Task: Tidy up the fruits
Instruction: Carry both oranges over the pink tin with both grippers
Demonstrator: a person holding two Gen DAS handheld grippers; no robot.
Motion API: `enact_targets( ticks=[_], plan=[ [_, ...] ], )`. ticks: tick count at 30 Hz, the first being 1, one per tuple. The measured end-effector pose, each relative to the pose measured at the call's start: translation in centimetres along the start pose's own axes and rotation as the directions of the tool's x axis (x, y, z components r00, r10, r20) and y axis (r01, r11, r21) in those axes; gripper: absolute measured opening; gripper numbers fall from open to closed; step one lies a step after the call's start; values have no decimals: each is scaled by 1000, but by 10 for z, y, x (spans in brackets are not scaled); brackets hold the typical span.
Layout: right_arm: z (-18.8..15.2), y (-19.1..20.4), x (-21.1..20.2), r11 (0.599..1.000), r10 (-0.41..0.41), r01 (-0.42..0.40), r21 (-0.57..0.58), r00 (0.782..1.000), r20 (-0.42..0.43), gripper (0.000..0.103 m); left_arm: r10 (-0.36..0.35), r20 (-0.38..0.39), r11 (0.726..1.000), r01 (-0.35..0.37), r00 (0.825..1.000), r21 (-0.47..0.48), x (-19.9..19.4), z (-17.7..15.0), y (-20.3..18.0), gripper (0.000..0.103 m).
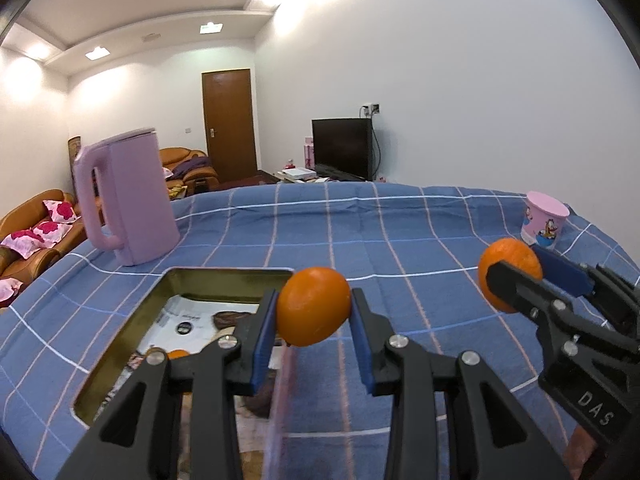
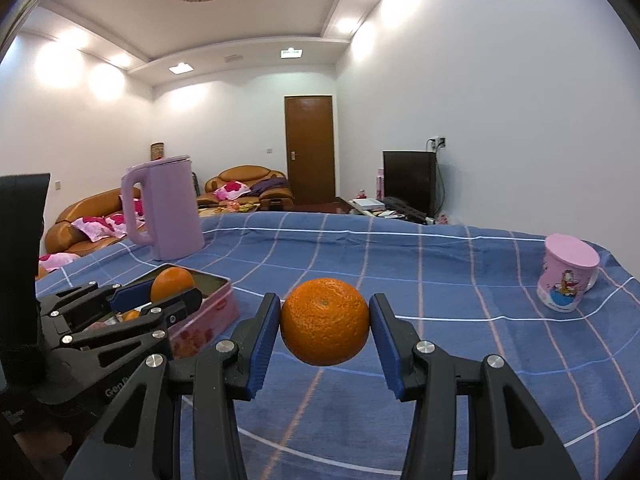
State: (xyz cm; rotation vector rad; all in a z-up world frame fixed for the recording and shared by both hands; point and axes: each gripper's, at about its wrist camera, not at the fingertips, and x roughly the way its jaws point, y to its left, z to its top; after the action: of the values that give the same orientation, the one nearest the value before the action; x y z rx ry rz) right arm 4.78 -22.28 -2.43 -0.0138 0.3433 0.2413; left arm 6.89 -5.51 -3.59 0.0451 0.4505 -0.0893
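My left gripper [image 1: 314,312] is shut on an orange [image 1: 314,306] and holds it above the right edge of an open rectangular tin [image 1: 132,320] with a printed sheet and another orange [image 1: 178,354] inside. My right gripper [image 2: 324,322] is shut on a second orange [image 2: 325,321] above the blue checked cloth [image 2: 440,300], to the right of the tin [image 2: 208,312]. The right gripper also shows in the left wrist view [image 1: 516,280], and the left gripper in the right wrist view [image 2: 160,296].
A lilac kettle [image 1: 128,200] stands at the table's far left, behind the tin. A pink cartoon cup [image 1: 544,220] stands at the far right edge. Sofas, a door and a TV lie beyond the table.
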Motion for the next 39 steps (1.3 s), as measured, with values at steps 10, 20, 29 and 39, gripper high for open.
enact_targets(
  ticks=[10, 20, 29, 39],
  plan=[
    [6, 37, 6, 996, 89, -89, -21, 996, -1, 48, 51, 6, 999, -51, 999, -19, -18, 2, 37, 37],
    [16, 72, 11, 984, 172, -172, -41, 985, 5, 48, 122, 20, 991, -121, 992, -50, -34, 5, 78, 37],
    [18, 102, 19, 972, 226, -226, -66, 974, -7, 48, 175, -13, 982, -176, 984, -66, -32, -3, 107, 37],
    [12, 130, 28, 955, 279, -282, -93, 959, -44, 48, 198, -73, 976, -204, 977, -76, -22, -12, 131, 37]
  ],
)
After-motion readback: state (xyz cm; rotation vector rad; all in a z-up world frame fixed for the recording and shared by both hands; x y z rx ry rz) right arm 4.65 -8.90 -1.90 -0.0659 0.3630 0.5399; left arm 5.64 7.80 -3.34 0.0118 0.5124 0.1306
